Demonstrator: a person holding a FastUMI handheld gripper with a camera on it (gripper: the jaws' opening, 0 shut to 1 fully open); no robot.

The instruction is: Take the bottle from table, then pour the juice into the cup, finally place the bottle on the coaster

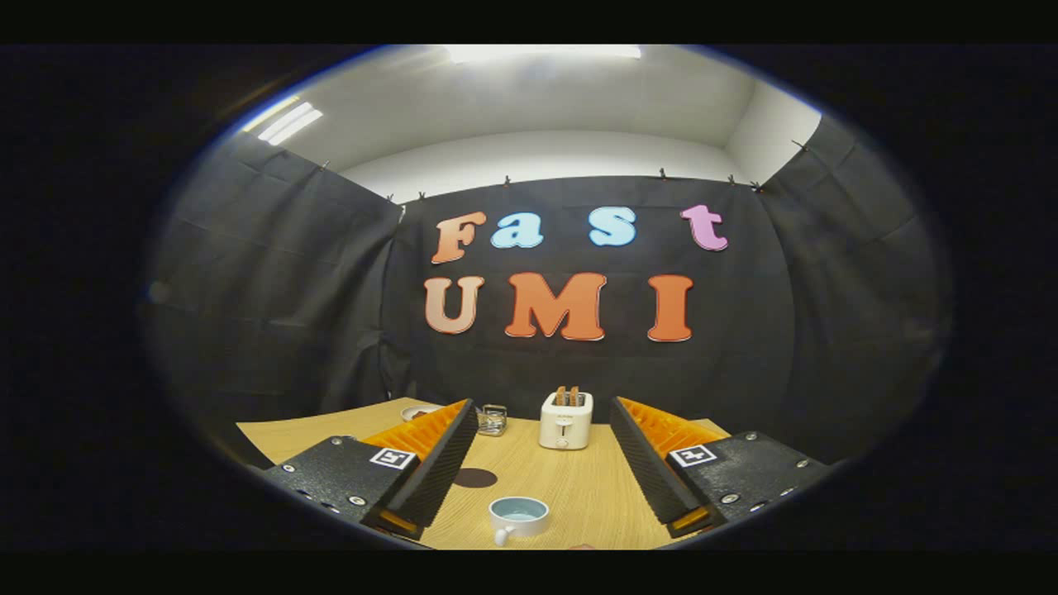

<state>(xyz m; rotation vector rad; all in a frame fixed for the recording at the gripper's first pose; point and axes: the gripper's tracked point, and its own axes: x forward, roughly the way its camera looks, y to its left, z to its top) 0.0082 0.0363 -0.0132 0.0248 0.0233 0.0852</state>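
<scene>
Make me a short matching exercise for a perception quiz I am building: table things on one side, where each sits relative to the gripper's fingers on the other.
Gripper: fingers spread wide, holding nothing.

Things:
1. cup
2. toaster
3. coaster
4. glass jar

Places:
A. far end of the table, beyond the fingers, holding toast
B. between the fingers, nearest the camera
C. flat dark disc beside the left finger
D. beyond the left fingertip, left of the toaster

Pairs: 1-B, 2-A, 3-C, 4-D

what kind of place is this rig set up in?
Looks like a staged recording booth, not a real kitchen: black cloth walls clipped up around a wooden table holding a toaster, a cup and a dark coaster. The gripper is open, holding nothing.
</scene>
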